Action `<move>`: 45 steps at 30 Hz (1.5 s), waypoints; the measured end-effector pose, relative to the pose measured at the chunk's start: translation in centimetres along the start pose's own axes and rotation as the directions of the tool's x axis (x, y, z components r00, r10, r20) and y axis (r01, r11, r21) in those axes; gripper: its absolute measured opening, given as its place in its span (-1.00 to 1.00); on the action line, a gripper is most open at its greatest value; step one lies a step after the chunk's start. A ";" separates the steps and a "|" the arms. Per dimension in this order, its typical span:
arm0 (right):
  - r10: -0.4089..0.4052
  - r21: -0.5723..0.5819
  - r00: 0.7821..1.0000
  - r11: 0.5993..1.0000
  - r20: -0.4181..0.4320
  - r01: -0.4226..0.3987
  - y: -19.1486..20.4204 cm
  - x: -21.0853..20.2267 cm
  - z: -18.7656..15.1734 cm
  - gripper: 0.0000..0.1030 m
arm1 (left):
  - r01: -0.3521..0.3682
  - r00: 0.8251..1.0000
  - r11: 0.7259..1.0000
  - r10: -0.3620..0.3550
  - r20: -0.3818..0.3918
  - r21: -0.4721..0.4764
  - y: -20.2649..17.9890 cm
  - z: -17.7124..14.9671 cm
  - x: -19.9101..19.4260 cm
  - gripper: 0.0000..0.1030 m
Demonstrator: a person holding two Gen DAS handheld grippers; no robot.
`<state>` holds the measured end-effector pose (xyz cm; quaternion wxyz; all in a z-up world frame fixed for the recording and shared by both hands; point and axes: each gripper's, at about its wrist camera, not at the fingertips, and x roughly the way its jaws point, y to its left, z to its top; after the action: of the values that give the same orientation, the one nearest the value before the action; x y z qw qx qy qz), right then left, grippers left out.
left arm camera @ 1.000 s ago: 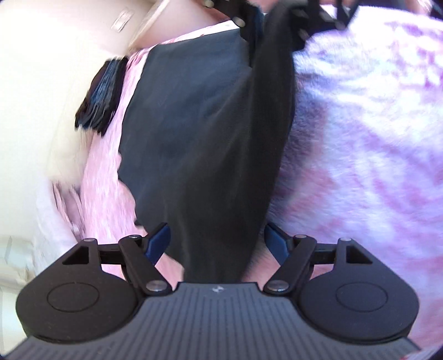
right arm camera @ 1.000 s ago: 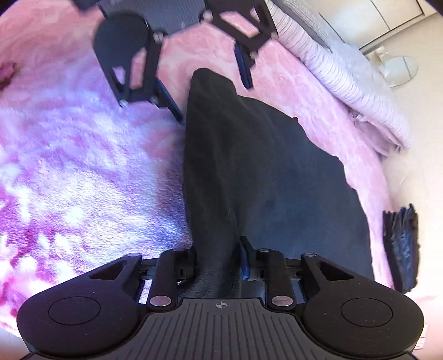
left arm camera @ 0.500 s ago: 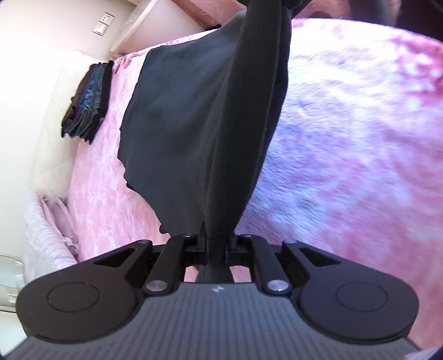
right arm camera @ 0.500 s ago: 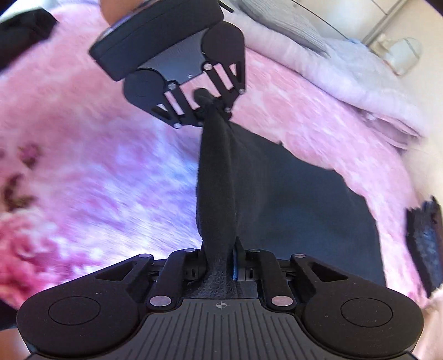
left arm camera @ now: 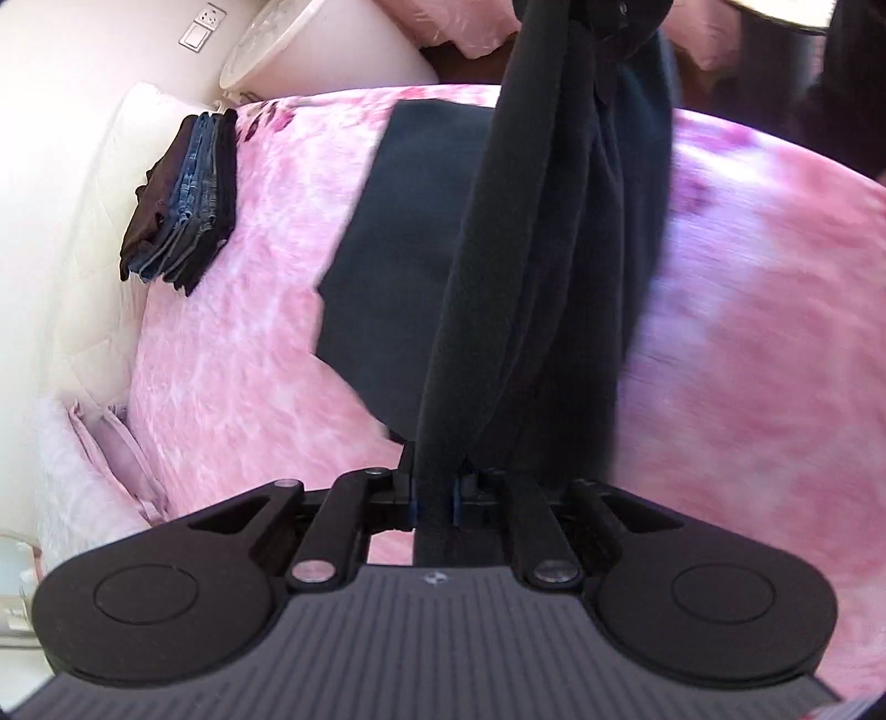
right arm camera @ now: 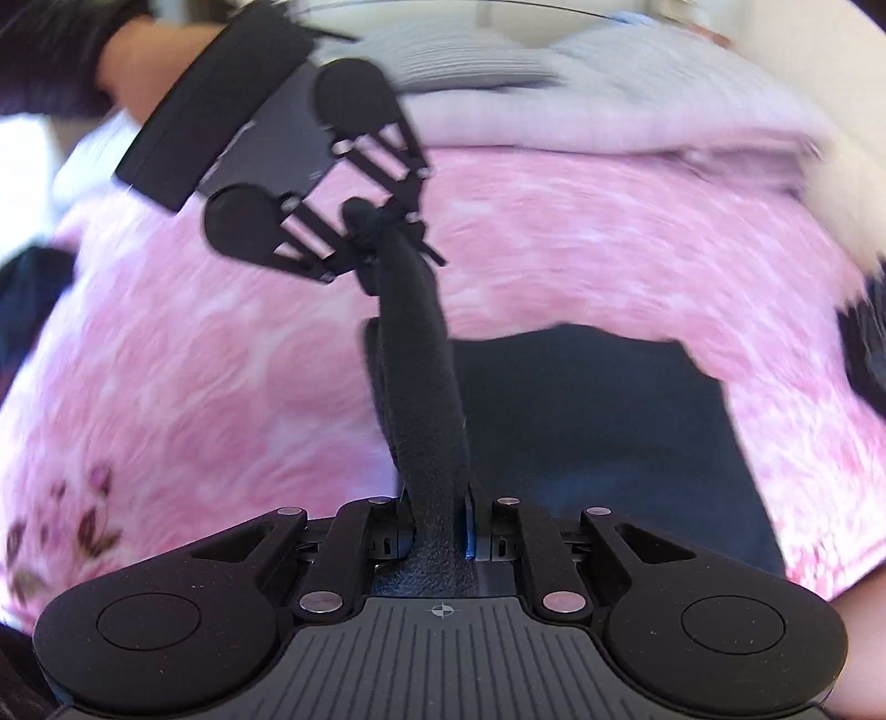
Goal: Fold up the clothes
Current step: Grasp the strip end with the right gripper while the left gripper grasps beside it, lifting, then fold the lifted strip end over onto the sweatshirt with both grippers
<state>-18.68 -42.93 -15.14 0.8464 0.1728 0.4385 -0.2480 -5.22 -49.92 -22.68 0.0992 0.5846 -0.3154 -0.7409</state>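
Observation:
A black garment (left arm camera: 498,288) hangs stretched between both grippers above a pink fleece bed cover (left arm camera: 249,343). My left gripper (left arm camera: 434,495) is shut on one bunched end of it. In the right wrist view the same garment (right arm camera: 421,399) runs as a taut roll from my right gripper (right arm camera: 437,526), shut on its near end, up to the left gripper (right arm camera: 368,232) at the far end. The rest of the cloth (right arm camera: 598,432) droops down flat toward the bed below.
A stack of folded jeans and dark clothes (left arm camera: 183,205) sits at the bed's far left edge by a cream headboard (left arm camera: 72,232). Pale pink pillows and bedding (right arm camera: 581,116) lie along one side. A person's hand (right arm camera: 149,50) holds the left gripper.
The left gripper closed on the garment's end. Both grippers then rose, lifting the garment's edge off the bed into a taut band.

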 end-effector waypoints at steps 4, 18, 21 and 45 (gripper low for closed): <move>0.065 0.144 0.998 0.987 0.005 -0.065 -9.9 0.8 -0.1 -0.76 | 0.057 0.998 0.998 -0.057 -0.004 0.023 6.0 4.0 5.9 -0.83; 0.247 0.533 0.969 0.820 0.000 -0.209 -29.7 8.7 -5.2 -0.75 | 0.329 0.942 0.944 -0.330 -0.055 -0.025 13.6 8.7 23.3 -0.69; 0.245 0.568 0.969 0.796 0.014 -0.209 -31.0 9.4 -6.3 -0.75 | 0.340 0.937 0.935 -0.346 -0.048 -0.101 14.7 8.2 24.5 -0.34; -0.123 0.858 0.979 0.507 0.161 -0.077 -28.7 3.5 -12.6 -0.74 | 0.311 0.919 0.541 -0.379 0.103 -0.782 16.8 1.6 24.4 -0.32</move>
<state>-41.64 -60.95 -27.15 0.6850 0.5383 0.1720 -0.4599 -17.72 -75.07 -32.26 0.2090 0.5605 0.1661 -0.7839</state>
